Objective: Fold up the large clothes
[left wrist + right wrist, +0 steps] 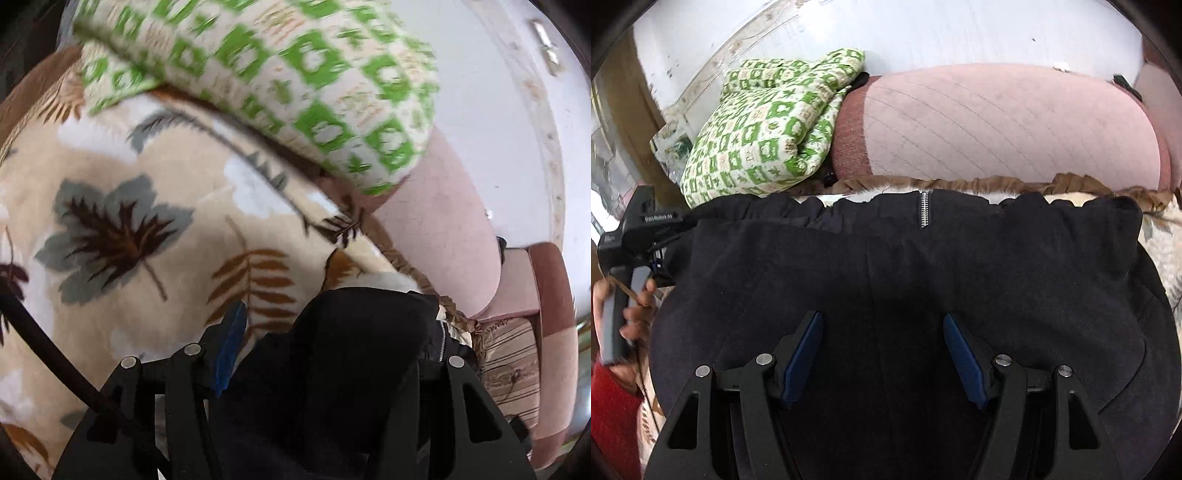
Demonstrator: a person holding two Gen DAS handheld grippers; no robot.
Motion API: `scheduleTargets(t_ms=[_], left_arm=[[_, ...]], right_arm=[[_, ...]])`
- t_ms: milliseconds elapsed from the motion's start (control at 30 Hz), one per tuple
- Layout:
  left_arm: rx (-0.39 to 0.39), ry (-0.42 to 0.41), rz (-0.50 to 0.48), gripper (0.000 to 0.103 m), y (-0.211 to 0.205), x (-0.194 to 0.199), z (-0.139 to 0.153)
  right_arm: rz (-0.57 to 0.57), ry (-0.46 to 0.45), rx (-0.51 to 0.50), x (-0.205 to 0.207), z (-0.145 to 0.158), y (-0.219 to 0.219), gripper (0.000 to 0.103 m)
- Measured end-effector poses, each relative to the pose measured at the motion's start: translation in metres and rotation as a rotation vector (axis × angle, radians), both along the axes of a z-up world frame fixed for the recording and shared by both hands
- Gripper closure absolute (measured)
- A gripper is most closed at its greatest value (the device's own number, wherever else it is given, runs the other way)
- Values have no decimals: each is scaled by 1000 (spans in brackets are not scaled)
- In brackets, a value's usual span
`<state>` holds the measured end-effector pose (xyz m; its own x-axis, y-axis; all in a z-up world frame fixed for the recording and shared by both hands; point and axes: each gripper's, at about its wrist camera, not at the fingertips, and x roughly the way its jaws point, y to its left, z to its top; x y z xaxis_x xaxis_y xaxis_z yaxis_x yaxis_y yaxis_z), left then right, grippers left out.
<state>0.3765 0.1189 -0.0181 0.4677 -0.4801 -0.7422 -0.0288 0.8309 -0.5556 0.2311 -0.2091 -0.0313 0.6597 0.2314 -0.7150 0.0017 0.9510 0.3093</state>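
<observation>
Right tongs [882,354] agape above black garment [960,266].

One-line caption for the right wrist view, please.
Right gripper open above a black garment spread on a leaf-print blanket, left gripper at its edge.

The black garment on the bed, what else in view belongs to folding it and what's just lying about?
Part of the job:
black garment
left claw, closed on a bunch of the garment
right claw, open above the garment

Just lying about:
leaf-print blanket under the garment
green checked quilt
pink headboard
</observation>
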Motion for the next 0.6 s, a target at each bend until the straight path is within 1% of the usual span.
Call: scheduleTargets(t_ms=[67, 133, 200, 233, 300, 333, 367, 400, 433, 467, 533, 567, 600], left_arm=[[-11, -62, -9, 53, -2, -5, 3], [-16, -100, -26, 53, -4, -7, 5], [-74, -132, -55, 50, -10, -9, 6], [-137, -140, -87, 49, -12, -11, 6], [-234, -128, -150, 42, -18, -12, 3], [-282, -121, -185, 42, -20, -14, 3], [-301, -120, -204, 39, -21, -17, 5], [-311, -128, -217, 24, -21, -22, 9], [-330, -151, -227, 20, -19, -29, 16], [-347, -176, -232, 20, -17, -36, 24], [-356, -193, -246, 20, -11, -44, 38], [-322, -219, -229, 20, -8, -48, 49], [-244, -266, -203, 20, -5, -55, 62]], right_arm=[[-1, 3, 10, -1, -1, -3, 31], [0, 2, 16, -4, -3, -5, 31], [-2, 1, 17, -3, -3, -5, 31], [-2, 1, 18, -3, -4, -5, 31], [-4, 1, 24, -2, -5, -6, 31], [-5, 3, 27, -1, -6, -6, 31], [-5, 4, 29, -2, -6, -7, 31], [-4, 4, 31, -2, -7, -7, 31], [0, 2, 27, -2, -6, -6, 31], [7, -1, 20, -2, -6, -5, 31], [11, 0, 14, -1, -6, -4, 31], [11, -1, 17, 0, -6, -5, 31], [10, -1, 20, -1, -6, -6, 31]])
